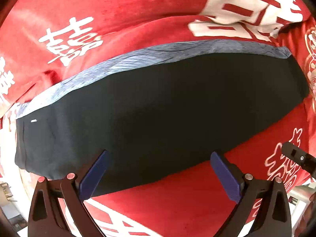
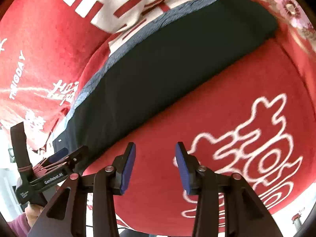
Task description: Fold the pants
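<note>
We are holding the left gripper (image 1: 159, 169) spread wide and empty over the near edge of the pants (image 1: 158, 106), and the right gripper (image 2: 155, 166) part-open and empty over the bare red blanket (image 2: 227, 90) just beside them. Beyond the blue pads (image 1: 94, 175), the dark pants are lying flat as a long folded band on the blanket. Farther off, a blue-grey strip (image 1: 138, 57) is showing along their far edge, with large white characters (image 1: 246, 9) printed on the red beyond.
</note>
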